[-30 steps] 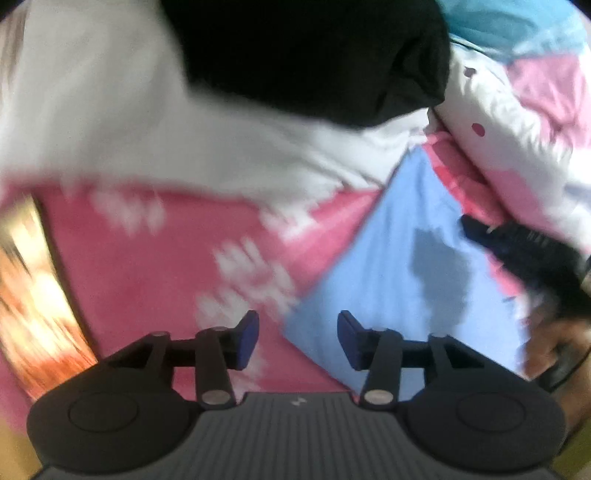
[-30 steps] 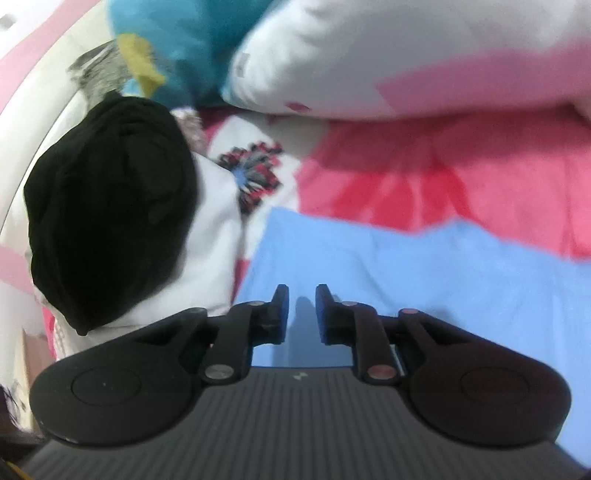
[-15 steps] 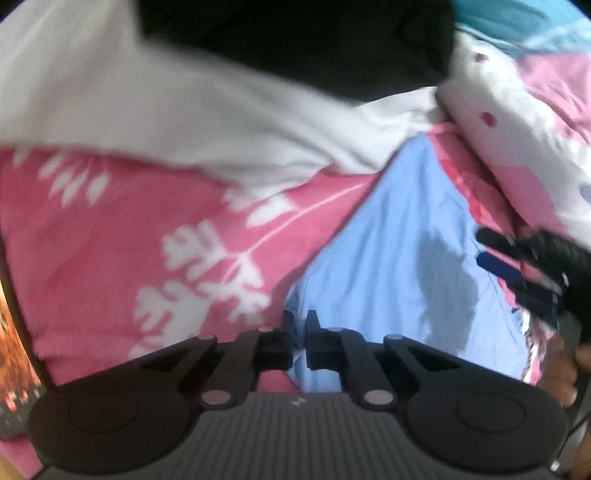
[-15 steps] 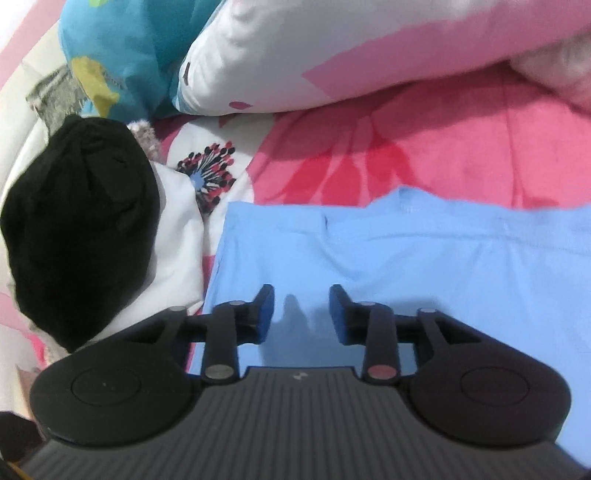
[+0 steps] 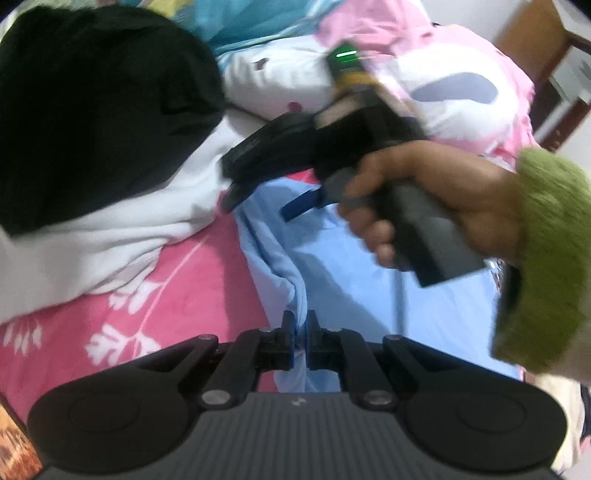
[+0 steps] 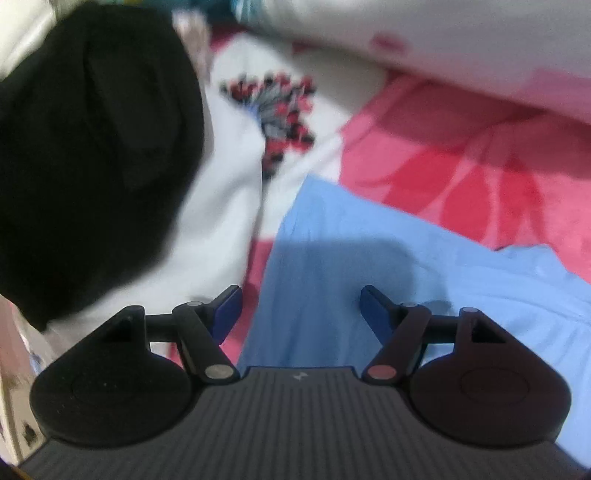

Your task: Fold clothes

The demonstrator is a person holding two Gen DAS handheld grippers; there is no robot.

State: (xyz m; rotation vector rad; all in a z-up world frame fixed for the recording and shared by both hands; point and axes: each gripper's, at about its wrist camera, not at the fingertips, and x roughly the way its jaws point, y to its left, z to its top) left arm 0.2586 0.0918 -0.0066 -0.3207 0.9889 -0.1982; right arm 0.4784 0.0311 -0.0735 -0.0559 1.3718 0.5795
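Left wrist: pink floral bedspread (image 5: 177,280), perhaps wooden furniture (image 5: 546,85) beyond.

A bed fills almost all of both views, spread with a pink bedcover (image 5: 192,273) printed with white leaf sprigs; in the right wrist view the same cover (image 6: 461,177) shows deeper red petal shapes across the upper right. Along the top of the left wrist view lies a white and pink pillow (image 5: 461,88) with a grey patch, and a turquoise cushion (image 5: 236,22) sits at the top centre. In the upper right corner stands brown wooden furniture (image 5: 554,74) against a pale wall (image 5: 580,136). At the bottom left edge an orange, patterned surface (image 5: 14,450) shows, too blurred to identify. The light is soft and even
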